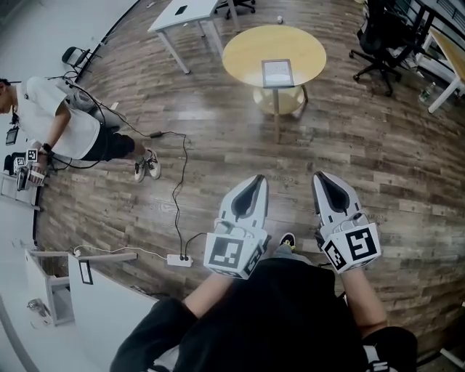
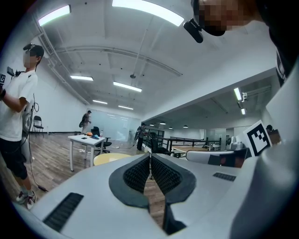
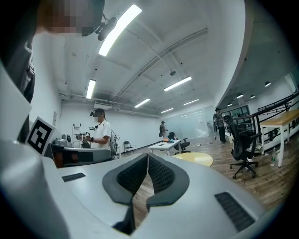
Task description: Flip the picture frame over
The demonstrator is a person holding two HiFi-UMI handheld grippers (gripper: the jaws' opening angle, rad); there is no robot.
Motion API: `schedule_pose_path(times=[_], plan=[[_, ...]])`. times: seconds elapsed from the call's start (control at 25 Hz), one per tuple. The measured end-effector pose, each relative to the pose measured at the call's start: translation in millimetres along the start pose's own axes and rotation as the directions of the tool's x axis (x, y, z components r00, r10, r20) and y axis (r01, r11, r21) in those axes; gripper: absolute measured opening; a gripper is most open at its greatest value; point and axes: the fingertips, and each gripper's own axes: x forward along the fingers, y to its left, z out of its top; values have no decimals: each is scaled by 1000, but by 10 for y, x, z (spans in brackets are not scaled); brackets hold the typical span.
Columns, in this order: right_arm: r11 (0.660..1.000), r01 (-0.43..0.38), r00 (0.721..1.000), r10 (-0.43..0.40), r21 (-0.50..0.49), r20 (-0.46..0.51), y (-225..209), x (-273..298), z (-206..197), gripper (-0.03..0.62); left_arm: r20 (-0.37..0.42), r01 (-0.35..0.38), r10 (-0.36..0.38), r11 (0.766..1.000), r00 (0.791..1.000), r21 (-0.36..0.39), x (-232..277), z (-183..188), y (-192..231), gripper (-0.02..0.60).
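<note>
A picture frame (image 1: 277, 73) lies flat on a round yellow table (image 1: 243, 51) far ahead in the head view, well beyond both grippers. My left gripper (image 1: 257, 179) is held level over the wooden floor, its jaws shut with nothing between them. My right gripper (image 1: 320, 176) sits beside it, also shut and empty. In the left gripper view the jaws' black pads (image 2: 140, 173) meet at the tips, and the yellow table (image 2: 108, 158) shows behind them. The right gripper view shows the pads (image 3: 159, 174) touching, with the yellow table (image 3: 194, 158) behind.
A white desk (image 1: 183, 16) stands left of the round table, black office chairs (image 1: 381, 40) to its right. A person (image 1: 54, 127) with their own gripper stands at left. A cable and power strip (image 1: 179, 259) lie on the floor near my feet.
</note>
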Motion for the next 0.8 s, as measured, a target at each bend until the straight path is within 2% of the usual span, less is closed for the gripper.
schedule_pose_path(times=[0.36,0.56,0.8], plan=[[1000,-10,1000,10,12,16,-328,73,40,20,-16,-26,26,999,1000,23,295,-11,-56,29],[1000,-5,1000,5,5,29,-436,142,68,20,-9,-17,17,999,1000,36,444,20,-53,29],[1000,1,1000,-1,-3,16,-544,425,12,20,-12,-5,5,1000,1000,28,677,-9,125,29]])
